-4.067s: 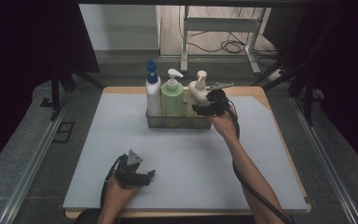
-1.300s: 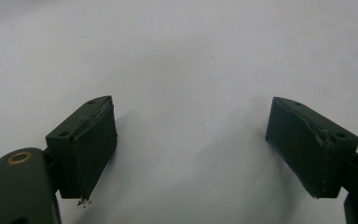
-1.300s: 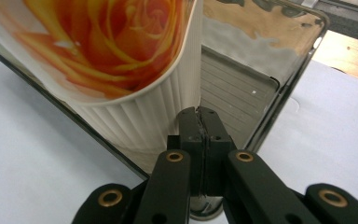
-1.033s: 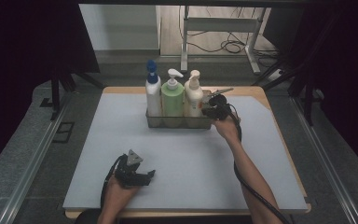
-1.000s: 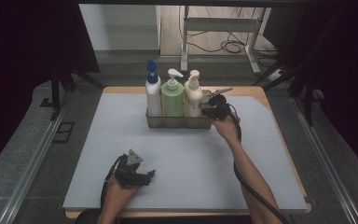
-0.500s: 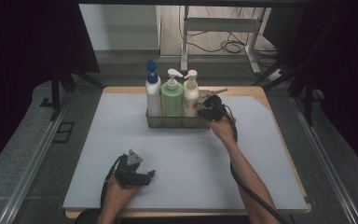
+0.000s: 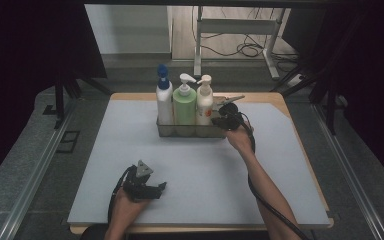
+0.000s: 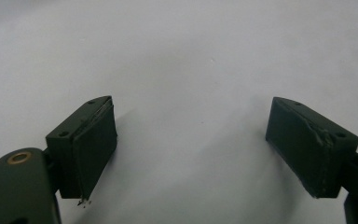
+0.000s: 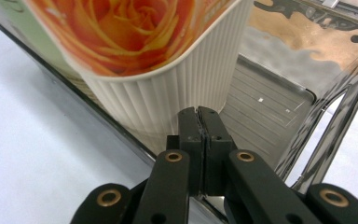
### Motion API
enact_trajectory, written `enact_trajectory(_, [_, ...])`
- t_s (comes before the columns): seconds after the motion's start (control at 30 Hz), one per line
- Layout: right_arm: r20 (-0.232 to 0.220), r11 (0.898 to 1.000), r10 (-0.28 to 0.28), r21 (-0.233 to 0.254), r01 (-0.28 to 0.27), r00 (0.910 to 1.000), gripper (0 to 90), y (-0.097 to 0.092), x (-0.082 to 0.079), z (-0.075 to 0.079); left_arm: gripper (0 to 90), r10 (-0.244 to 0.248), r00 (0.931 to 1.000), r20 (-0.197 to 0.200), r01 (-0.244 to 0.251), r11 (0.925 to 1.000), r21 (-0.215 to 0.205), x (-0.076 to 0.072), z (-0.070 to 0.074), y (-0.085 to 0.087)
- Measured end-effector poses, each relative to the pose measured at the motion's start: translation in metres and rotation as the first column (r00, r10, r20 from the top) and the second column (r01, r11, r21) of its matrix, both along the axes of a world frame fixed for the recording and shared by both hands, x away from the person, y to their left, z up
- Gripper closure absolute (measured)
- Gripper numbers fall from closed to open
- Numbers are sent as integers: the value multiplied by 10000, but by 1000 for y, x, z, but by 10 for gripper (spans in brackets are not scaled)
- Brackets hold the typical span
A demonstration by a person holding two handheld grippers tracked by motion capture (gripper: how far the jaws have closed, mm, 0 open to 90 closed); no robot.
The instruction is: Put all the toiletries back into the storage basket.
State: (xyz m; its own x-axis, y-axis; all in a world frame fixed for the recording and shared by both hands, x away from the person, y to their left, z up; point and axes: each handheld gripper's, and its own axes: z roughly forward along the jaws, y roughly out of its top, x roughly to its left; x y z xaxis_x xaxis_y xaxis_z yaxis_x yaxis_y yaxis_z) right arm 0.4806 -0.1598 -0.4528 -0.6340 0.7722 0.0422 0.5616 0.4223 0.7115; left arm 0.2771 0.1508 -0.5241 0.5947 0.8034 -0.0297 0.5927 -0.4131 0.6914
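Note:
A clear basket (image 7: 185,131) at the back of the mat holds three upright bottles: a white one with a blue cap (image 7: 163,102), a green pump bottle (image 7: 184,106) and a cream pump bottle (image 7: 204,104). My right gripper (image 7: 219,120) is at the basket's right end. In the right gripper view its jaws (image 9: 199,113) are shut with nothing between them. Their tips are close against the ribbed cream bottle (image 9: 168,93) with the orange rose label, inside the basket (image 9: 265,121). My left gripper (image 7: 157,189) rests near the front of the mat, open (image 8: 191,149) over bare mat.
A grey mat (image 7: 280,165) covers the wooden table (image 7: 275,97). The right part of the basket behind the cream bottle holds nothing. Metal rails (image 7: 35,185) run along both sides of the table. A desk frame and cables (image 7: 245,47) stand beyond the far edge.
The cream bottle has shifted left in the basket and now stands against the green bottle. My right gripper followed it left. The left gripper has not moved.

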Motion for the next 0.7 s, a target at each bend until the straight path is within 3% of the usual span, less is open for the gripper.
enact_trajectory(0.7, [125, 9998, 162, 118, -163, 9998, 883, 0, -6, 4, 159, -7, 10000, 2, 7, 10000, 6, 0, 0, 0])
